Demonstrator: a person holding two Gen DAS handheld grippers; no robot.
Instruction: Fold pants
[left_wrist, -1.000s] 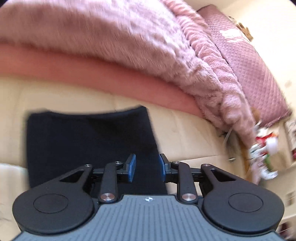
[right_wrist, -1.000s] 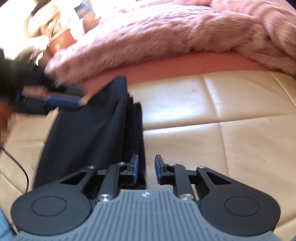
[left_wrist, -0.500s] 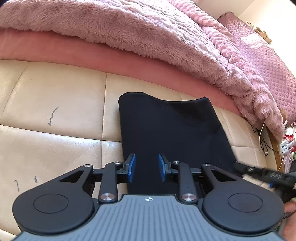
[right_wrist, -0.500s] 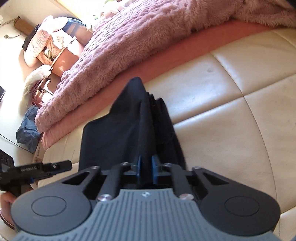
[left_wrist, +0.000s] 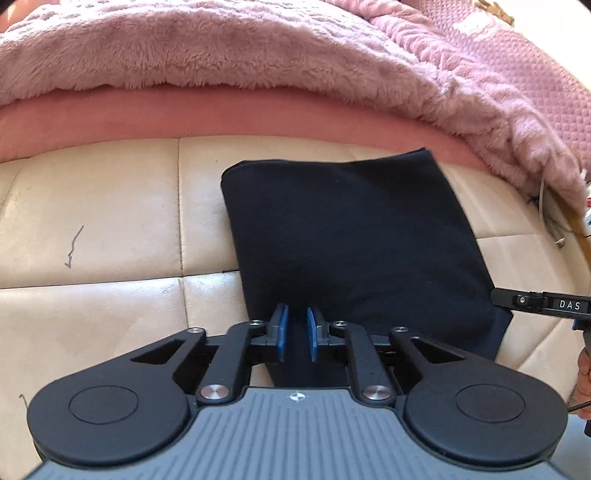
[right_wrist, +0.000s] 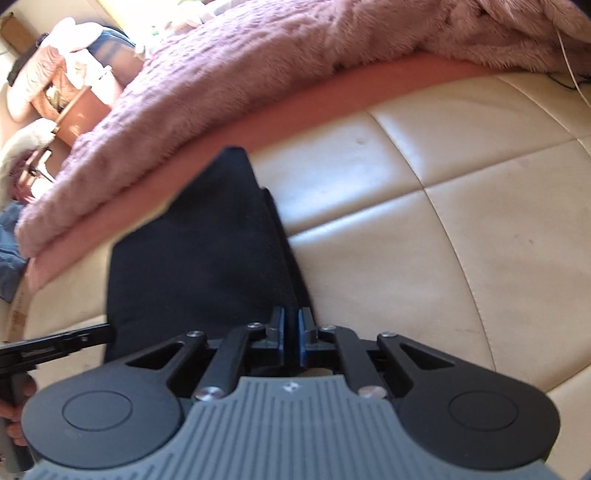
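Observation:
The dark navy pants (left_wrist: 351, 236) lie folded into a flat rectangle on the cream leather cushion (left_wrist: 110, 206). My left gripper (left_wrist: 295, 325) sits over the near left edge of the pants with its blue pads a small gap apart and cloth between and below them. My right gripper (right_wrist: 290, 325) has its pads nearly together on the near right edge of the pants (right_wrist: 207, 258). The right gripper also shows at the pants' right corner in the left wrist view (left_wrist: 535, 306). The left gripper shows at the left edge in the right wrist view (right_wrist: 59, 343).
A fluffy pink blanket (left_wrist: 258, 48) lies piled on a pink mattress edge (left_wrist: 184, 114) just behind the cushion. A quilted pink cover (left_wrist: 535, 74) is at the far right. White cables (left_wrist: 550, 221) hang at the right. A cluttered chair (right_wrist: 62, 92) stands far left.
The left gripper has moved closer and lower onto the pants' near edge, and its pads have come closer together. The right gripper keeps its grip on the right edge and has tilted.

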